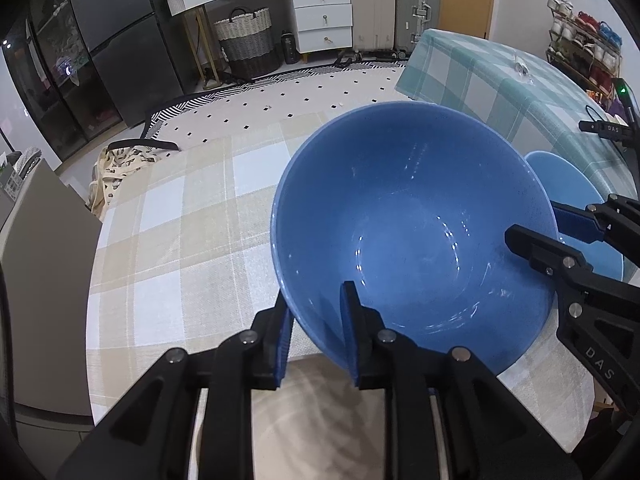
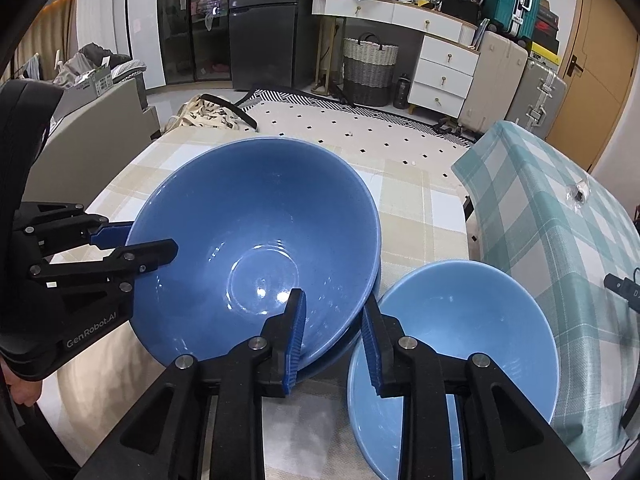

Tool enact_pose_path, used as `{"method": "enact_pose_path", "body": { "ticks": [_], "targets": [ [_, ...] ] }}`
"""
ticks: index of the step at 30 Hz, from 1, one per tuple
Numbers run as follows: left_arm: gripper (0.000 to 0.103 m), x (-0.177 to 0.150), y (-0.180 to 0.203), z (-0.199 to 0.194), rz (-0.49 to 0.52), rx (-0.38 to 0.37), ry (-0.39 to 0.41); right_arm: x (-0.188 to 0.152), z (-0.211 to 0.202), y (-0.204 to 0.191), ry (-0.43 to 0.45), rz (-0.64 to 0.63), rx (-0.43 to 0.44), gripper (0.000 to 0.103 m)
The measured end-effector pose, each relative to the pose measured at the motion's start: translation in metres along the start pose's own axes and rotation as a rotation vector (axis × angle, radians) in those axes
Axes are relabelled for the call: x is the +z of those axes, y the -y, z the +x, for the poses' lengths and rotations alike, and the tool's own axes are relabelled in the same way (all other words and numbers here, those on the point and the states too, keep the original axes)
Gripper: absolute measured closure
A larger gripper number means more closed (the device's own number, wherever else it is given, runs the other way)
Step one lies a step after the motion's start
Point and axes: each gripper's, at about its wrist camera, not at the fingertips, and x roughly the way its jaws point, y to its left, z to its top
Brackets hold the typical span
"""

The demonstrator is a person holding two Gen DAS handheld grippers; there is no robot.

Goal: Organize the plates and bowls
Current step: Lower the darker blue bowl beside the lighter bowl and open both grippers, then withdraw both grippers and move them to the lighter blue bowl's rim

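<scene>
A large dark blue bowl (image 1: 416,232) (image 2: 256,236) sits tilted on the beige checked tablecloth (image 1: 184,232), nested in another blue bowl whose rim (image 2: 340,354) shows beneath it. My left gripper (image 1: 316,336) straddles the bowl's near rim, one finger inside and one outside; it also shows in the right wrist view (image 2: 132,244). My right gripper (image 2: 334,344) straddles the opposite rim with a gap at the outer finger; it also shows in the left wrist view (image 1: 536,228). A smaller light blue bowl (image 2: 460,340) (image 1: 576,196) stands just right of the large one.
A second table with a teal checked cloth (image 2: 560,216) (image 1: 500,80) stands to the right. A patterned rug (image 2: 360,128), wicker basket (image 2: 370,70), white drawers (image 2: 444,74) and suitcases (image 2: 516,88) lie beyond the table's far edge.
</scene>
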Motion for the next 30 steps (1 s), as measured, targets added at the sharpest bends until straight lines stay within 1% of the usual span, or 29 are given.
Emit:
{"method": "enact_pose_path", "body": {
  "ticks": [4,8,11,13,14,15,16,17,18,19,20,21,22,23,25,26,27,30],
  "targets": [
    [0.080,-0.001,0.001,0.004,0.009,0.002,-0.013,0.000,0.001,-0.003,0.004,-0.017,-0.014,0.073],
    [0.077,-0.002,0.002,0.006,0.019,0.001,-0.023,-0.001,0.001,-0.006,0.008,-0.038,-0.016,0.063],
    [0.071,-0.004,0.004,0.007,0.032,0.010,-0.024,-0.001,0.001,-0.006,0.012,-0.043,-0.025,0.057],
    [0.066,-0.004,0.003,0.007,0.032,0.004,-0.029,-0.001,0.002,-0.005,0.011,-0.040,-0.019,0.057],
    [0.060,-0.004,0.002,0.007,0.026,0.004,-0.031,-0.001,0.002,-0.004,0.010,-0.037,-0.017,0.056],
    [0.057,-0.003,0.001,0.007,0.020,0.003,-0.033,-0.001,0.002,-0.002,0.011,-0.033,-0.016,0.055],
    [0.056,-0.003,-0.001,0.007,0.012,-0.004,-0.035,-0.001,0.000,-0.002,0.016,-0.031,-0.016,0.053],
    [0.055,-0.003,-0.003,0.007,-0.001,-0.012,-0.039,-0.001,-0.001,0.000,0.025,-0.027,-0.014,0.047],
    [0.053,-0.002,-0.005,0.007,-0.015,-0.020,-0.041,-0.001,-0.003,0.001,0.035,-0.022,-0.013,0.040],
    [0.052,-0.002,-0.008,0.007,-0.029,-0.027,-0.043,0.000,-0.005,0.003,0.046,-0.016,-0.011,0.036],
    [0.052,-0.001,-0.011,0.007,-0.043,-0.034,-0.043,0.001,-0.007,0.004,0.058,-0.013,-0.011,0.028],
    [0.052,-0.001,-0.013,0.007,-0.057,-0.043,-0.044,0.002,-0.009,0.006,0.072,-0.002,-0.007,0.023],
    [0.051,-0.001,-0.016,0.006,-0.072,-0.055,-0.043,0.002,-0.010,0.006,0.077,0.007,-0.003,0.021],
    [0.048,-0.001,-0.017,0.006,-0.083,-0.063,-0.040,0.003,-0.011,0.008,0.077,0.016,0.004,0.018],
    [0.033,-0.001,-0.019,0.003,-0.104,-0.077,-0.031,0.005,-0.011,0.011,0.074,0.034,0.023,0.015],
    [0.018,-0.001,-0.020,0.000,-0.113,-0.083,-0.021,0.005,-0.010,0.013,0.071,0.041,0.030,0.010],
    [0.008,0.000,-0.021,-0.003,-0.124,-0.087,-0.007,0.005,-0.011,0.015,0.073,0.048,0.033,0.006],
    [0.000,0.000,-0.021,-0.014,-0.131,-0.098,0.034,0.007,-0.016,0.020,0.095,0.072,0.049,0.001]
  ]
}}
